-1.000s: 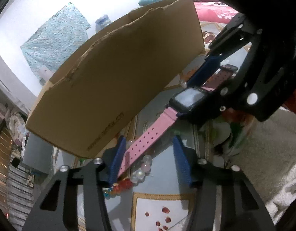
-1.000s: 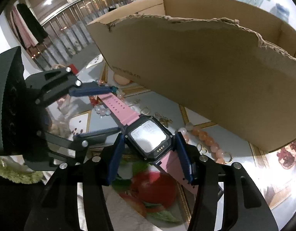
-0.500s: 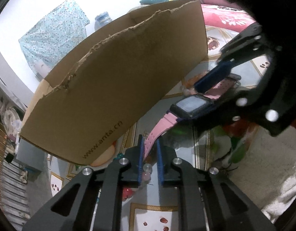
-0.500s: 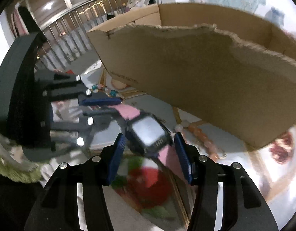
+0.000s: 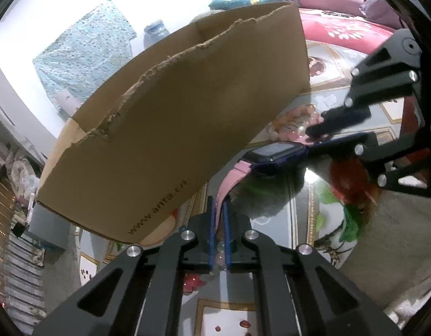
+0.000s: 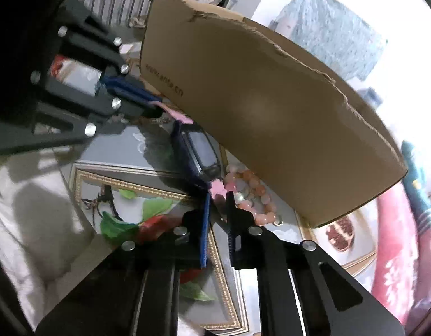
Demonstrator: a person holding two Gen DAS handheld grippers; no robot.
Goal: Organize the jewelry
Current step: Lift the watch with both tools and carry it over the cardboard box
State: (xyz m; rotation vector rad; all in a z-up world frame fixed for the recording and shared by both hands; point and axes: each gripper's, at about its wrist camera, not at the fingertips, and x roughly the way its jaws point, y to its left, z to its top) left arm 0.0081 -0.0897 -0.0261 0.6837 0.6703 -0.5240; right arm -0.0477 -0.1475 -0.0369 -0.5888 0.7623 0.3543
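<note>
Left tongs [image 5: 219,210] are clamped narrow on one end of the watch [image 5: 274,152] strap, the pink band pinched between their blue pads. Right tongs [image 6: 217,200] are closing on the other end of the strap, a pink tab caught between their jaws. Between the two, the watch hangs off the worktop [image 5: 305,212], its dark face tilted, the strap bending down toward the left tongs.

In the left wrist view, from left to right: a blue patterned cloth [image 5: 83,56] on the white wall, a torn cardboard box [image 5: 187,128] filling the middle, the watch just beside the box's lower right edge, then the right tongs coming in from the right. Beads [image 5: 296,117] lie on the worktop behind the watch, close to the box.

In the right wrist view, the left tongs [image 6: 156,106] reach in at the left, the watch sits in the middle, and a pink bead bracelet [image 6: 252,193] lies just right of it under the box [image 6: 271,117]. The picture is blurred.
</note>
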